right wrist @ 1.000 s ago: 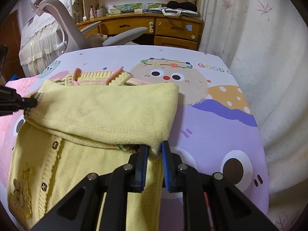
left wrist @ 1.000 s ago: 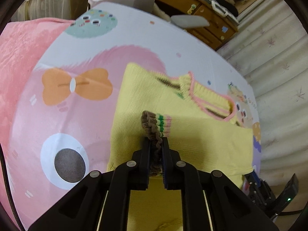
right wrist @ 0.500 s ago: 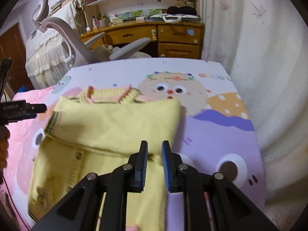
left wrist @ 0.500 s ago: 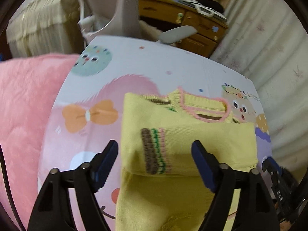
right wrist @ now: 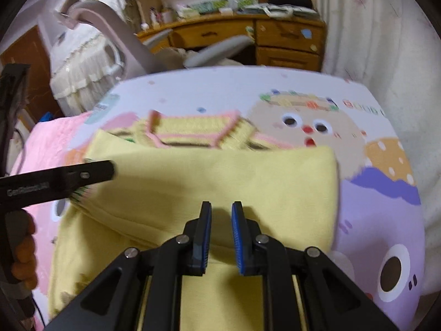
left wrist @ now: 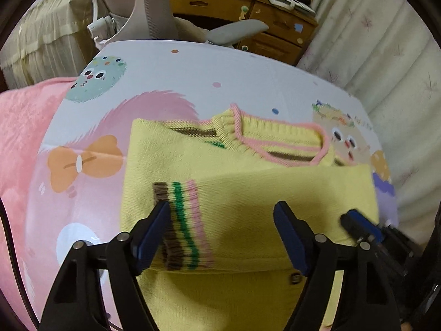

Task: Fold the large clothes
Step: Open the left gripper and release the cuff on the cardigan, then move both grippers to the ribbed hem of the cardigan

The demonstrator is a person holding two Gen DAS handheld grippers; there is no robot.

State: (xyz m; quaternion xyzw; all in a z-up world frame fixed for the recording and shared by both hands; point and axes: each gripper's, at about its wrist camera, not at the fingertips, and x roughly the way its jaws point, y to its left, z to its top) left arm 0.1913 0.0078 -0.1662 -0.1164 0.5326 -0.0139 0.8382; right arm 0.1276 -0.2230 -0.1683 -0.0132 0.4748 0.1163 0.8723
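A yellow knit sweater [left wrist: 275, 187] with a pink-edged collar [left wrist: 278, 135] lies flat on the bed. One sleeve is folded across its chest and ends in a brown, green and pink striped cuff [left wrist: 182, 218]. My left gripper [left wrist: 222, 207] hovers over that cuff; its jaws stand wide apart, are closing a little, and press on nothing. Over the folded sleeve [right wrist: 220, 171] my right gripper [right wrist: 222, 207] keeps only a narrow gap that is still closing, with no cloth between the pads. The left gripper's finger [right wrist: 91, 173] shows at the cuff end, held by a hand [right wrist: 24, 253].
The cartoon-print bedsheet [left wrist: 193, 82] covers the bed, with a pink blanket [left wrist: 22, 138] along its left side. Beyond the far edge stand a grey office chair [left wrist: 154, 5] and a wooden desk [right wrist: 286, 38]. A pale curtain [right wrist: 386, 41] hangs on the right.
My left gripper let go of the striped cuff, opened wide and drew back. My right gripper released the sleeve's fold and shifted over it. The sleeve now lies flat across the sweater.
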